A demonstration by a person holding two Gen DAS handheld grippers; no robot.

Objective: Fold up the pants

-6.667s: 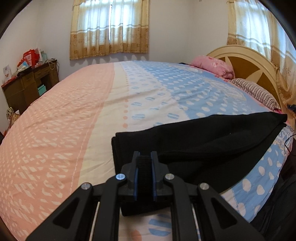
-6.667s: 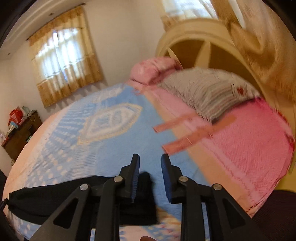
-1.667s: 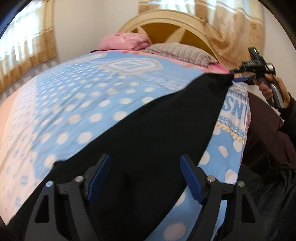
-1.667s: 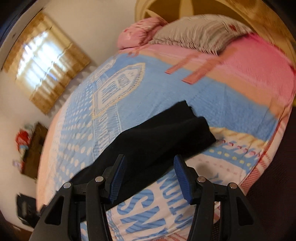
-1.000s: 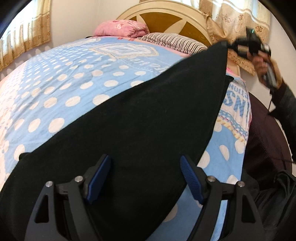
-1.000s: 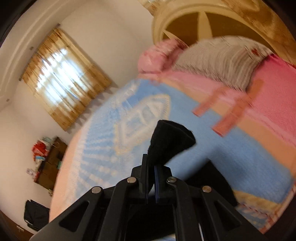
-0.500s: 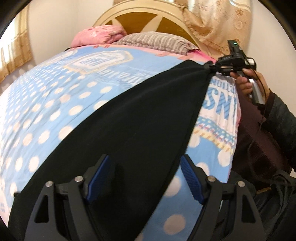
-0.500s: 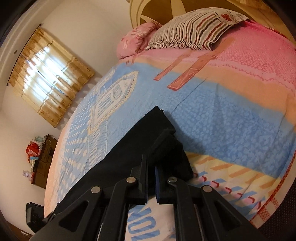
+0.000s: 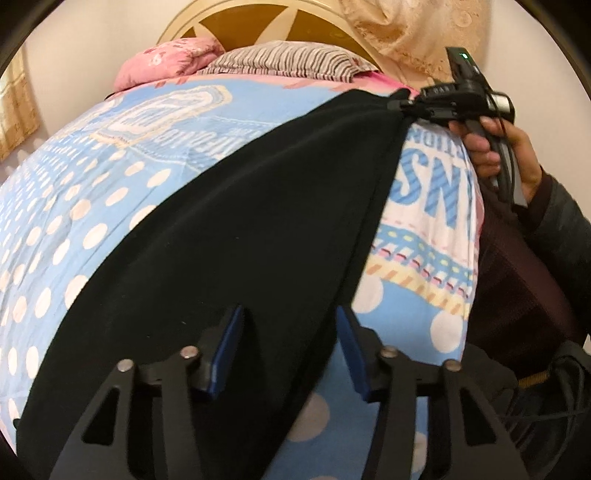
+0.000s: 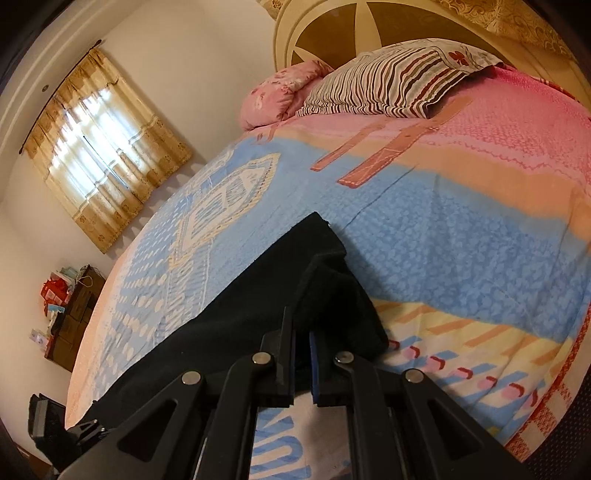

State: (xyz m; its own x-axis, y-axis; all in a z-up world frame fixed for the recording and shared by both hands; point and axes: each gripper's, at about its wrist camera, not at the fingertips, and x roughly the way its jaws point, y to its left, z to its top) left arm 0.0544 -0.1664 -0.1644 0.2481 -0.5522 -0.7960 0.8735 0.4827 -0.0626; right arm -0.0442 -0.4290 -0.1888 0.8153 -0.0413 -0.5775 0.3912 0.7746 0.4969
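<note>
1. Two risks showed in the left wrist view. The left gripper (image 9: 288,343) stood with its blue pads wide apart, straddling the near edge of the black pants (image 9: 229,221) at the bottom centre and gripping nothing; if the far corner were pulled, that end would likely slide. The pants ran as one long band from the lower left to the upper right, over the bedspread (image 9: 92,177), where the right gripper (image 9: 400,105) pinched their far corner (only a small bite of cloth, so it might slip out).

2. In the same view, the pink pillow (image 9: 166,66) and striped pillow (image 9: 284,61) sat along the top by the headboard (image 9: 236,22), well apart from the pants; nothing lay across the fold path.

3. In the right wrist view, the right gripper (image 10: 302,345) was nearly closed on a bunched corner of the pants (image 10: 258,295) at the centre. That bunch could fold in crooked. A dresser (image 10: 74,317) stood at the left edge, the curtain (image 10: 107,147) in the upper left.
</note>
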